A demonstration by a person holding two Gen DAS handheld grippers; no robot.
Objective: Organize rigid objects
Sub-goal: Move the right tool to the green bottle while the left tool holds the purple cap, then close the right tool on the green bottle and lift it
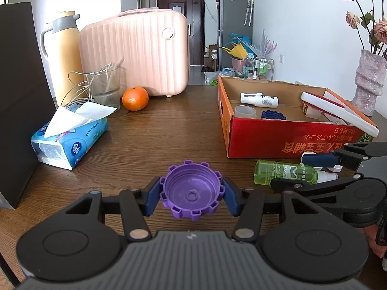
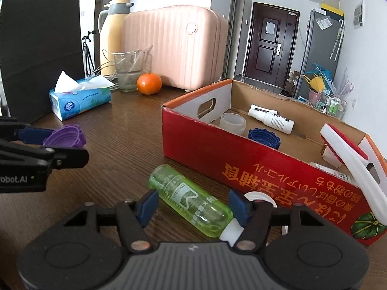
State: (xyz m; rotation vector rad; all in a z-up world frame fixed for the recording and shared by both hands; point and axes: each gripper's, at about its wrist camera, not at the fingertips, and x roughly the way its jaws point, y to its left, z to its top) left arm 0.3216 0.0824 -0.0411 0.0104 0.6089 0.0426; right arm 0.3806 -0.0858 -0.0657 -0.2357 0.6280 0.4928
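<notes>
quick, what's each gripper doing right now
left gripper: shut on the purple cap.
right gripper: open around the green bottle, pads not clearly pressing.

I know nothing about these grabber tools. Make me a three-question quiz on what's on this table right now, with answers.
1. True or false: the left gripper pinches the purple toothed plastic cap.
2. What lies between the right gripper's blue pads?
3. The blue ridged cap sits: A) in the red cardboard box; B) beside the orange fruit; C) on the tissue pack.

Key: 1 true. 2 the green transparent spray bottle, lying on its side. 3 A.
</notes>
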